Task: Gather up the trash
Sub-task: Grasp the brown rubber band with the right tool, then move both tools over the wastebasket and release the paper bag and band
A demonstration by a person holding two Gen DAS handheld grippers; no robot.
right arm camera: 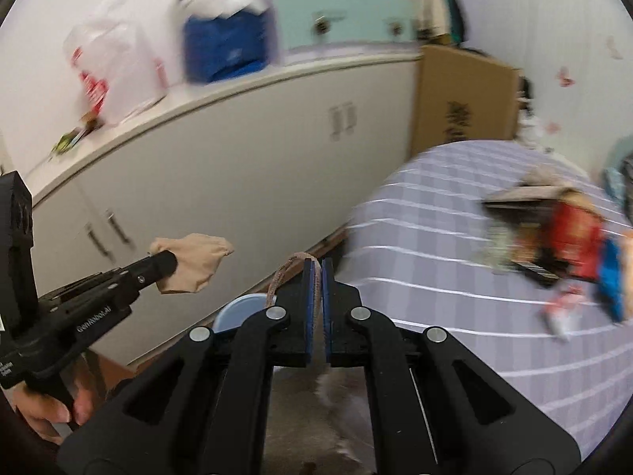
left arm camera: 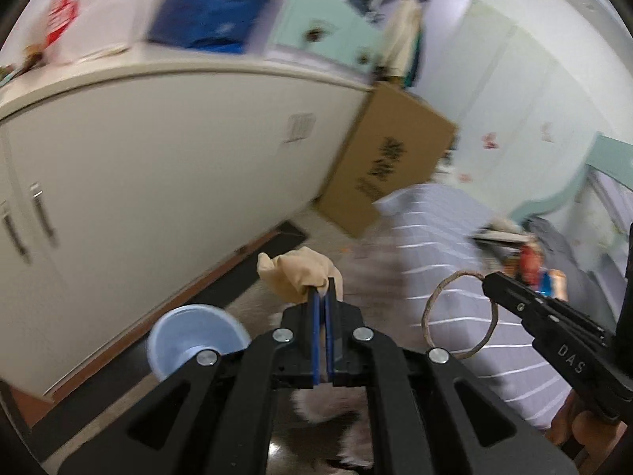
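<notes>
Beige crumpled tissue [left arm camera: 297, 273] sits clamped at the left gripper [left arm camera: 322, 291] tips, above open floor between the white cabinet [left arm camera: 158, 166] at ten o'clock and the striped bed [right arm camera: 455, 261] at three. The right gripper [right arm camera: 316, 273] pinches a brown ring [left arm camera: 459, 312].

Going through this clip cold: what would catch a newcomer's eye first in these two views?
Both grippers carry something: the left gripper is shut on a crumpled beige cloth, the right gripper on a thin brown ring. Next, a blurred heap of colourful trash on the striped bed, and a pale blue bin on the floor below the left gripper.
</notes>
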